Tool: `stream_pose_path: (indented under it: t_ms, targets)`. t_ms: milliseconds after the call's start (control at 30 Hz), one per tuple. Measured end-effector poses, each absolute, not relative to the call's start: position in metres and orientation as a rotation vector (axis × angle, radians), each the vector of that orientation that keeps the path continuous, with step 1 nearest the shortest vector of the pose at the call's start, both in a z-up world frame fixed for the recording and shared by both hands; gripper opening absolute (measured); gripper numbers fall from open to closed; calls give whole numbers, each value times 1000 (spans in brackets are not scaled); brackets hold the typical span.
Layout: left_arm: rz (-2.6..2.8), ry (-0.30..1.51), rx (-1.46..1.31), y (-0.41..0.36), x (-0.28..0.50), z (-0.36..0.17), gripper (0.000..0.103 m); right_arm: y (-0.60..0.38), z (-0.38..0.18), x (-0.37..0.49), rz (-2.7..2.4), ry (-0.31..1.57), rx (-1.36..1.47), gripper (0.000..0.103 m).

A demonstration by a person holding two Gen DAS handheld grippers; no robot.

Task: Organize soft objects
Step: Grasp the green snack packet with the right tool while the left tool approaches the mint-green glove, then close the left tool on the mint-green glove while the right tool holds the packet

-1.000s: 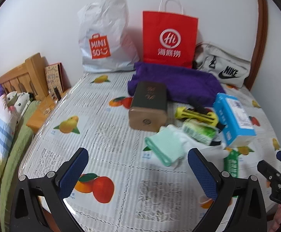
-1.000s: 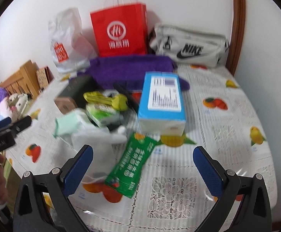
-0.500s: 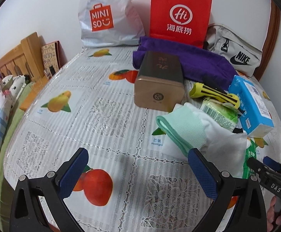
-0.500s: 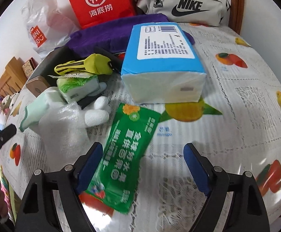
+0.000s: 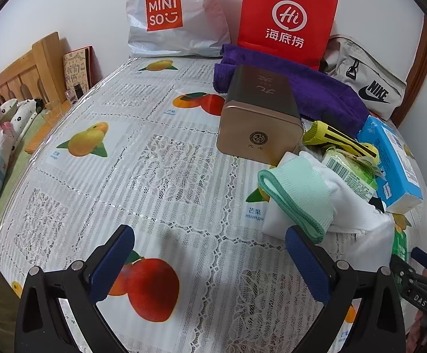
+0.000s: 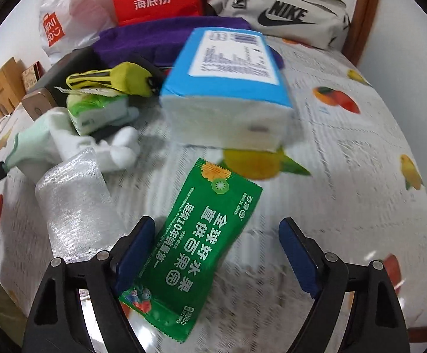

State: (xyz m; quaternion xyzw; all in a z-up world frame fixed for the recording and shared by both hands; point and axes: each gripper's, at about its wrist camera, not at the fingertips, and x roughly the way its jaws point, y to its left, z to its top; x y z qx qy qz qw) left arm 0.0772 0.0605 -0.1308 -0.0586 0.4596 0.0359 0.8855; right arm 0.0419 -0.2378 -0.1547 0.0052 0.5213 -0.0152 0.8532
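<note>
Soft objects lie unsorted in one cluster on the fruit-print table cover (image 5: 160, 158): a white glove with a mint-green cuff (image 5: 298, 194), a green wet-wipes packet (image 6: 195, 253), a blue tissue pack (image 6: 228, 88), a small green-and-white pack (image 6: 95, 111), a yellow rolled item (image 6: 116, 81) and a purple towel (image 5: 316, 88) at the back. A gold tin (image 5: 260, 117) sits among them, touching the glove's side.

Progress, as judged: nothing sorted or lifted yet; the whole job remains. No obvious destination is marked; the red paper bag (image 5: 286, 17), the white plastic bag (image 5: 172, 14) and the grey pouch (image 5: 366, 79) stand along the wall behind.

Right gripper (image 6: 216, 253): jaws wide apart, straddling the wet-wipes packet. The left pad is just at the packet's edge, the right pad well clear. No grasp.

Left gripper (image 5: 210, 264): spread wide over bare table cover, holding nothing; its right pad is just beside the glove cuff.

Likely first pick: the wet-wipes packet for the right, the glove for the left.
</note>
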Motion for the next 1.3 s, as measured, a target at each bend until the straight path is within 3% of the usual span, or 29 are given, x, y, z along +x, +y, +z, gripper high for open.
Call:
stream_pose_path:
  t_ms: [300,333,367,400,433,467,600,733,867,933,1033,1300]
  targets:
    - [55,970,-124,57,81,-133,103,-240,-159,39,-53,1126,53,86]
    - [53,974,-121,56,82,-133,103,-241,-160,41,-50,1106,71,82]
    - [52,973,-117,56,82,-133,103,-241,-159,41,-35,1066,80,64]
    - [54,972,-114,56,82,-133,103,-239,-157,42,-13,1025,68,53]
    - [55,971,-115,56,82,-132,103,-238,-156,45,18,1004,50,45]
    - [54,969,-119,57,82,-132,103,-238,-156,47,43,997,43,44]
    - [54,965,-117,56,84,-131,103,-247,-146,47,28,1014,19,45]
    - [41,962,-122,55,86,-130,103,-260,-142,38,5,1039,43,77]
    - [16,961,-119,51,87,-130,103,-256,-152,31,-12,1070,65,77]
    - [3,955,-118,49,88,-128,103,-251,-156,29,-10,1052,45,74]
    - [-24,938,-122,49,87,-124,103,-247,-154,28,40,1003,38,45]
    - [-128,916,-147,46,88,-108,103,-254,-151,40,78,988,38,39]
